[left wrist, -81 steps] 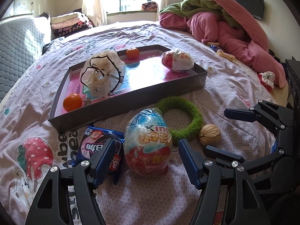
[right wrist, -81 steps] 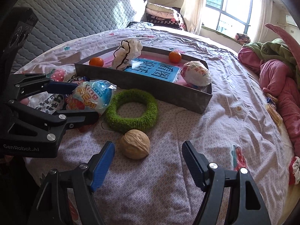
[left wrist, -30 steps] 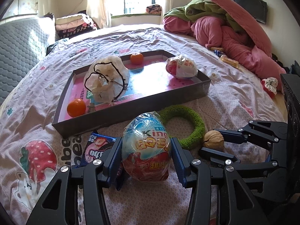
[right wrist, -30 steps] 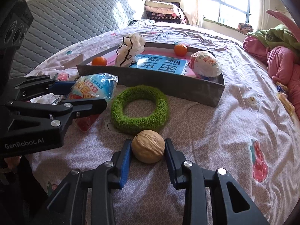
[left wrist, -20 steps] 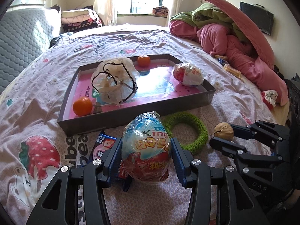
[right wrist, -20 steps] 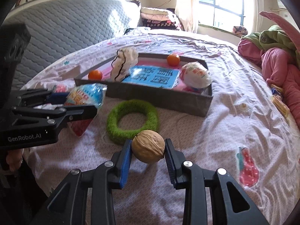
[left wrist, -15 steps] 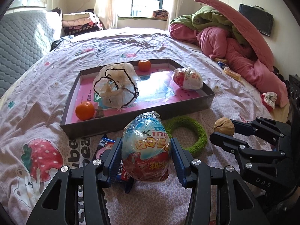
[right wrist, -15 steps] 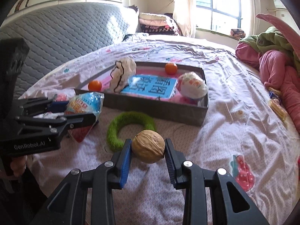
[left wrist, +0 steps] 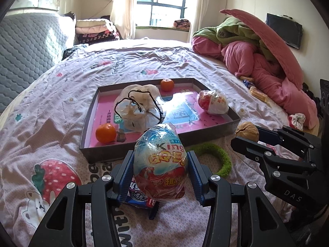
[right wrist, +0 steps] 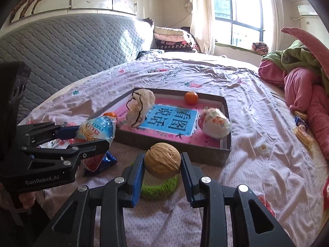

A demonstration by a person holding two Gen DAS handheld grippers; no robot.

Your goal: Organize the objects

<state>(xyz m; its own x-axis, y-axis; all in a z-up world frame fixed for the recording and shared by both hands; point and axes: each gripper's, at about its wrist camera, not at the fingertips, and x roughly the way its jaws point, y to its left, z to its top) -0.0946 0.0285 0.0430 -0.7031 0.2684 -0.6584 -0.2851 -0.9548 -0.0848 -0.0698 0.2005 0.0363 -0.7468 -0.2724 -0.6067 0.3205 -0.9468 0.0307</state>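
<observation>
The left claw (left wrist: 160,175) is gripping a big wrapped chocolate egg (left wrist: 160,164) between its blue pads, holding it up above a blue snack packet (left wrist: 141,200) that is lying on the bed (left wrist: 51,144). The right claw (right wrist: 162,171) is pinching a walnut (right wrist: 162,160) tightly, hanging above a green ring (right wrist: 160,187) that is resting on the bedspread. Just beyond both claws, a shallow grey tray (left wrist: 205,132) is sitting on the bed. Inside it, an orange (left wrist: 105,132) is lying at the near left corner, a crumpled plastic bag (left wrist: 139,108) is sitting beside it, a second wrapped egg (left wrist: 212,101) is lying on the right side, and another orange (left wrist: 167,84) is resting against the far wall. Farther back, pink and green bedding (left wrist: 257,57) is piling up at the right edge of the bed.
</observation>
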